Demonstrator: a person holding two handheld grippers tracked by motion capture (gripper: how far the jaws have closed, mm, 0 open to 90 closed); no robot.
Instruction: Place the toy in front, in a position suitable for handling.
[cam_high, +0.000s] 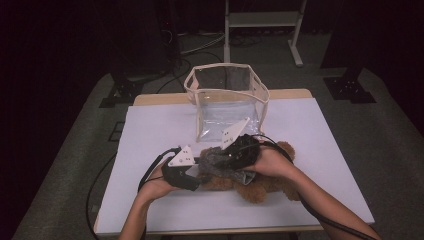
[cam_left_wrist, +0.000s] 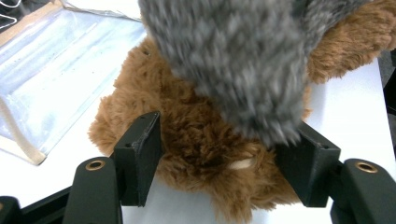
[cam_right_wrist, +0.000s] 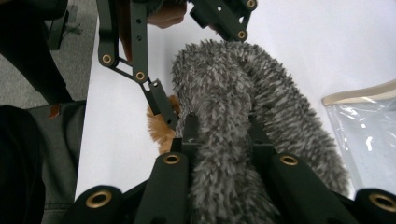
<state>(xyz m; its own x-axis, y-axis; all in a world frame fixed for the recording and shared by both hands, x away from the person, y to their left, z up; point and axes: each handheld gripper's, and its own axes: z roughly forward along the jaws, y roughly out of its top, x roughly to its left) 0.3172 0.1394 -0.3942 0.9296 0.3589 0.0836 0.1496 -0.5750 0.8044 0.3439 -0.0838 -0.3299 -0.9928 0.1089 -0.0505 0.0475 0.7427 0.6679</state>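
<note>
High view: the brown teddy bear (cam_high: 260, 186) lies largely hidden beneath both tongs and the grey furry piece (cam_high: 216, 161). Left gripper view: that piece is blurred, cut off at top. The bear's face cannot be made out.

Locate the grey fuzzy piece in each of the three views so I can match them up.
High view: grey fuzzy piece at centre, lying over the brown teddy bear.
Left gripper view: upper centre, hanging over the bear.
Right gripper view: centre, clamped between the right gripper's jaws.
Shared landmark: clear bag.
</note>
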